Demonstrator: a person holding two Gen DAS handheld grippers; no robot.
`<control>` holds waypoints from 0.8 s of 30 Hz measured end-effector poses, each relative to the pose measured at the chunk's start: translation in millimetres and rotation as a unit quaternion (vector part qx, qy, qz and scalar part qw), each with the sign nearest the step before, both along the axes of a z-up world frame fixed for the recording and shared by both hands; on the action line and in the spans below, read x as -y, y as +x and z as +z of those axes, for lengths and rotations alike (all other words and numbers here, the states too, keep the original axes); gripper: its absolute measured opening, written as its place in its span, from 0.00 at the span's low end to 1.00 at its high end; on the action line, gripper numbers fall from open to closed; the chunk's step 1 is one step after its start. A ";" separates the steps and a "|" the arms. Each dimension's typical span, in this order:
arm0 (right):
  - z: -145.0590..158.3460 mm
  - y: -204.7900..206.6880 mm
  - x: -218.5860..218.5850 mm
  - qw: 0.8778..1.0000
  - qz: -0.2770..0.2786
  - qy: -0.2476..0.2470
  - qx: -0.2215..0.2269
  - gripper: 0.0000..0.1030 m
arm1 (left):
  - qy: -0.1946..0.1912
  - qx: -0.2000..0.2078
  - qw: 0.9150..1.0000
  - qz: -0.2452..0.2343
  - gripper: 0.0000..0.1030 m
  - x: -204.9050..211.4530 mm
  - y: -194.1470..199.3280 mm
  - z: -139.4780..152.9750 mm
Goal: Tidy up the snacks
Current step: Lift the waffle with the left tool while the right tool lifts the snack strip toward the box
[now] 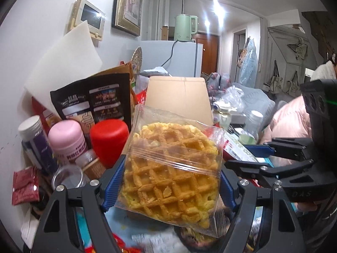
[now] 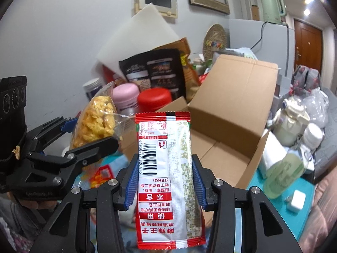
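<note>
my left gripper (image 1: 171,181) is clamped on the bagged waffle (image 1: 171,166), right gripper (image 2: 164,181) pinching the red sachet (image 2: 165,179), both held up mid-carry. next i'd guess both drop into the open cardboard box (image 2: 229,109).

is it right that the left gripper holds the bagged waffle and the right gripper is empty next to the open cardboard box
Not quite. The left gripper does hold the bagged waffle, but the right gripper is not empty: the right wrist view shows it shut on a red and white snack packet, close to the open cardboard box.
</note>
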State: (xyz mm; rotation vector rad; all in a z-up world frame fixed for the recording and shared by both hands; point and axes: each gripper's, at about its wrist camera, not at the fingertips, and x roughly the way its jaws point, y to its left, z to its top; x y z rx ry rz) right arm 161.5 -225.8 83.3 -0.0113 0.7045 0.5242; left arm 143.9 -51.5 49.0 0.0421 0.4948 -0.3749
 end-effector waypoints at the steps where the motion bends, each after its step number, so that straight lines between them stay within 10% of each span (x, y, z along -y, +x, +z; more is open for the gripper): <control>1: 0.9 4.0 1.0 1.000 -0.003 0.001 0.001 0.44 | -0.002 0.002 1.000 0.001 0.75 0.7 6.8 1.1; 24: -17.6 103.2 15.2 0.997 -0.077 -0.005 0.016 0.44 | -0.007 0.002 0.999 0.043 0.75 14.0 132.9 -0.9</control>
